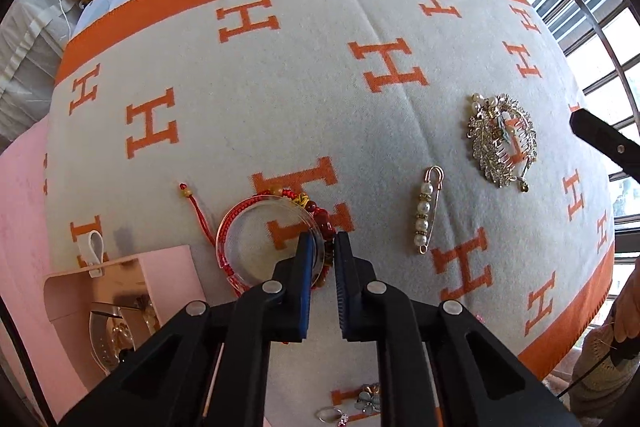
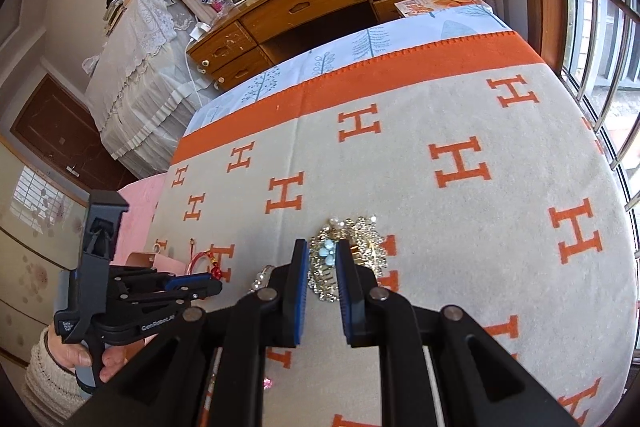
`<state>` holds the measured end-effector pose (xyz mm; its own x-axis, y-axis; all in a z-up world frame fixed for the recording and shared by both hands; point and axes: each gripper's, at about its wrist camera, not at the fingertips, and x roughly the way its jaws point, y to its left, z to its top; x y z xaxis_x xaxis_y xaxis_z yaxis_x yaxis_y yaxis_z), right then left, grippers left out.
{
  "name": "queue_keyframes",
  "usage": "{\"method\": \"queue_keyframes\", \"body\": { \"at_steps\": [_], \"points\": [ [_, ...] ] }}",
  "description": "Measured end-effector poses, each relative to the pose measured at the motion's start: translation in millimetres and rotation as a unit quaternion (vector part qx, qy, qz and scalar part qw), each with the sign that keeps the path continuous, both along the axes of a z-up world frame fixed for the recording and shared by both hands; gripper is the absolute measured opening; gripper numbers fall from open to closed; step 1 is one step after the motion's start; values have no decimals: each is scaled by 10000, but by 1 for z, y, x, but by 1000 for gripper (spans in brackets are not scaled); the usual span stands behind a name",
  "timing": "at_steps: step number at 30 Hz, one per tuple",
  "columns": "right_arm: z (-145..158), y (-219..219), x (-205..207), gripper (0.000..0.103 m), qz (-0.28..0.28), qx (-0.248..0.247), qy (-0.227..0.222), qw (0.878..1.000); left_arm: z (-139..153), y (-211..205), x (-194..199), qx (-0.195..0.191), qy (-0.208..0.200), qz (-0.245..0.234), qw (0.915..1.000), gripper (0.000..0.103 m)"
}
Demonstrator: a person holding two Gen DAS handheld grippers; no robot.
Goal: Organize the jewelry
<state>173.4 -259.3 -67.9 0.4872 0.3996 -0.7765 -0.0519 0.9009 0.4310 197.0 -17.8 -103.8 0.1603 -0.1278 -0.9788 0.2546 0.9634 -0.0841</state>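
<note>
A red bead-and-cord bracelet [image 1: 316, 215] wrapped round a clear plastic ring [image 1: 264, 243] lies on the H-pattern blanket [image 1: 280, 115]. My left gripper [image 1: 323, 247] has its fingers closed to a narrow gap around the ring's right edge with the bracelet. A pearl safety-pin brooch [image 1: 426, 213] and a rhinestone hair comb [image 1: 502, 141] lie to the right. In the right wrist view my right gripper [image 2: 322, 259] is slightly open just above the comb [image 2: 352, 247], with a blue flower piece [image 2: 326, 251] between its tips. The left gripper shows in the right wrist view [image 2: 200, 285].
An open pink jewelry box [image 1: 120, 287] with pieces inside sits at the left on pink cloth. Small rings and a flower brooch [image 1: 366, 403] lie near the blanket's near edge. A wooden desk [image 2: 320, 3] stands beyond the bed, a barred window [image 2: 600, 27] on the right.
</note>
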Motion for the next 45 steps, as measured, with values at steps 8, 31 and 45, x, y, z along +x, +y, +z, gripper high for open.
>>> {"method": "queue_keyframes", "body": {
  "at_steps": [8,31,45],
  "points": [
    [-24,-3,12,14,22,-165,344,9993,29,5,-13,-260,-177,-3,9995,8],
    [-39,25,24,26,308,-1285,253,9909,24,-5,-15,-292,-88,-75,9995,8],
    [16,32,-1,4,316,-895,-318,9950,67,10,-39,-509,-584,-58,9970,8]
  ]
}}
